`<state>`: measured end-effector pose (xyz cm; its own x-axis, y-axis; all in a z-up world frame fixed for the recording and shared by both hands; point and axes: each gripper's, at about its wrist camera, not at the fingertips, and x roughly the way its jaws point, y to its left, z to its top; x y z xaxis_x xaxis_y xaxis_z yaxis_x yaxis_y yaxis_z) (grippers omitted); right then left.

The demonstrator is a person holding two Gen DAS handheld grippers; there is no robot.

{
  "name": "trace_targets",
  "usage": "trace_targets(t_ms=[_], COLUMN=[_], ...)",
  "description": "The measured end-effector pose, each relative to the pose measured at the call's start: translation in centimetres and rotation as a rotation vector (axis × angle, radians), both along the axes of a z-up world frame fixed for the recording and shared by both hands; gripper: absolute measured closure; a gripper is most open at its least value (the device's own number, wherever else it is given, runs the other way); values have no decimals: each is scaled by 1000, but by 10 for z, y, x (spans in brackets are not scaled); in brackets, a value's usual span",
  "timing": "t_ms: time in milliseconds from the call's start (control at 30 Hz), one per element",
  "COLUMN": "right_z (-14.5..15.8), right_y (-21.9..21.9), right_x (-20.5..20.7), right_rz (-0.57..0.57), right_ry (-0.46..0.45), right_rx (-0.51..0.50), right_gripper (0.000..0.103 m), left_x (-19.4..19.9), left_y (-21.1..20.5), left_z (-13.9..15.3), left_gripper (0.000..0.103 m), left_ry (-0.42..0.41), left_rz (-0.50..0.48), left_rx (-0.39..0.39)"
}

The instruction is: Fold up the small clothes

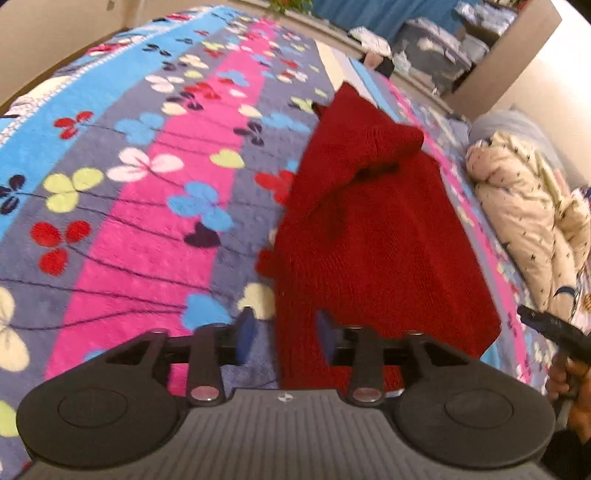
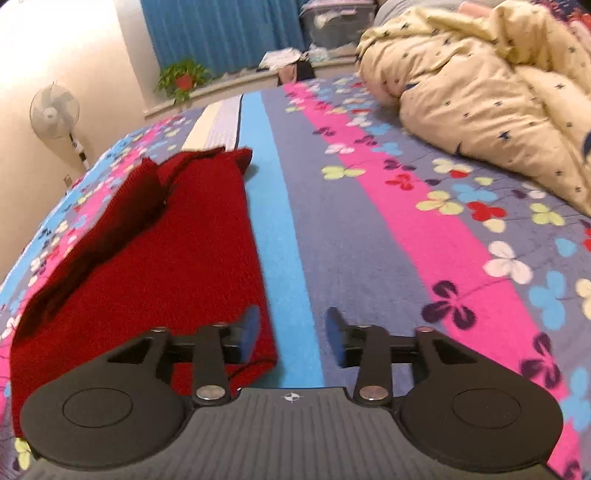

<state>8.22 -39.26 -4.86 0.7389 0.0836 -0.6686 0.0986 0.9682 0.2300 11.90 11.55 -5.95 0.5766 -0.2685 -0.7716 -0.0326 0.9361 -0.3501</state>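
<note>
Your sweater [image 1: 376, 236] lies partly folded on the bed [image 2: 369, 240], both grippers [image 1: 284, 334] [image 2: 291, 336] spread and empty; the final fold remains.

I see one red sweater [image 1: 380, 236] lying on one big blanket [image 1: 155, 206] with flowers on it. The blanket has too many flowers for me to count. There is one puffy cream quilt [image 2: 480, 88] with little dark marks. I count one white fan [image 2: 54, 110] by the wall. There is one green plant [image 2: 183, 79] with something red in it. One blue curtain [image 2: 221, 33] hangs at the back. I have two grippers: my left gripper [image 1: 284, 334] and my right gripper [image 2: 293, 334]. Each one has two blue fingertips [image 1: 244, 332], so that makes four. Some gray boxes sit far back, too blurry to count.
</note>
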Motion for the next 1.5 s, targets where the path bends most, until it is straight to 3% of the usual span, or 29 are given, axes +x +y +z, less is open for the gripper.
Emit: trace_targets(t_ms=[67,133,200,267,400,567,600,633,667,700,733,933,1067,1133,1200,1267,1300,1333,1367,1400,1433,1500], right_z=[-12,-19,-30,-43,-55,-61,-62,-61,-59,-56,-51,9,54,63,61,47,39,31,23,16,12,2], right_y=[1,5,11,14,28,64,69,72,73,71,67,48,38,28,27,31,32,31,26,15,3,-22], right_x=[17,30,45,60,80,88,89,89,88,88,86,46,-7,-32,-49,-51,-50,-48,-45,-40,-36,-31], right_rz=[12,35,65,91,159,279,284,285,282,276,268,230,171,144,203,314,346,341,288,210,147,7], right_ry=[56,54,70,106,99,72,66,60,51,44,39,-113,-229,-246,-210,-106,-65,-26,12,41,58,94], right_rx=[26,40,26,24,53,-66,-83,-92,-94,-86,-55,33,47,87,143,211,209,184,160,166,191,245], right_gripper=[55,47,28,27,23,21,26,30,49,74,75,81,87,87,86,80,77,75,75,72,71,71], left_x=[7,17,25,32,46,53,53,53,52,51,50,17,-27,-42,-45,-32,-24,-19,-14,-12,-9,-4], left_y=[-6,-10,-15,-20,-37,-58,-62,-65,-67,-67,-66,-58,-20,5,27,42,48,51,52,53,55,55], left_z=[-9,-17,-24,-30,-45,-52,-52,-52,-51,-48,-45,5,50,60,54,25,3,-10,-17,-15,-12,-7], left_gripper=[47,45,39,33,33,33,38,52,62,85,90,93,95,95,95,94,93,93,95,94,92,79], left_ry=[26,54,78,94,116,62,47,35,23,3,-15,-206,-373,-394,-315,-94,55,137,179,164,140,115], left_rz=[-6,-5,-3,-4,-44,-85,-93,-101,-109,-113,-117,-165,-190,-174,-153,-132,-93,-56,-14,5,15,31], left_rx=[23,20,8,13,76,151,166,176,185,192,186,93,-61,-108,-110,-76,-40,-5,44,60,45,-23])
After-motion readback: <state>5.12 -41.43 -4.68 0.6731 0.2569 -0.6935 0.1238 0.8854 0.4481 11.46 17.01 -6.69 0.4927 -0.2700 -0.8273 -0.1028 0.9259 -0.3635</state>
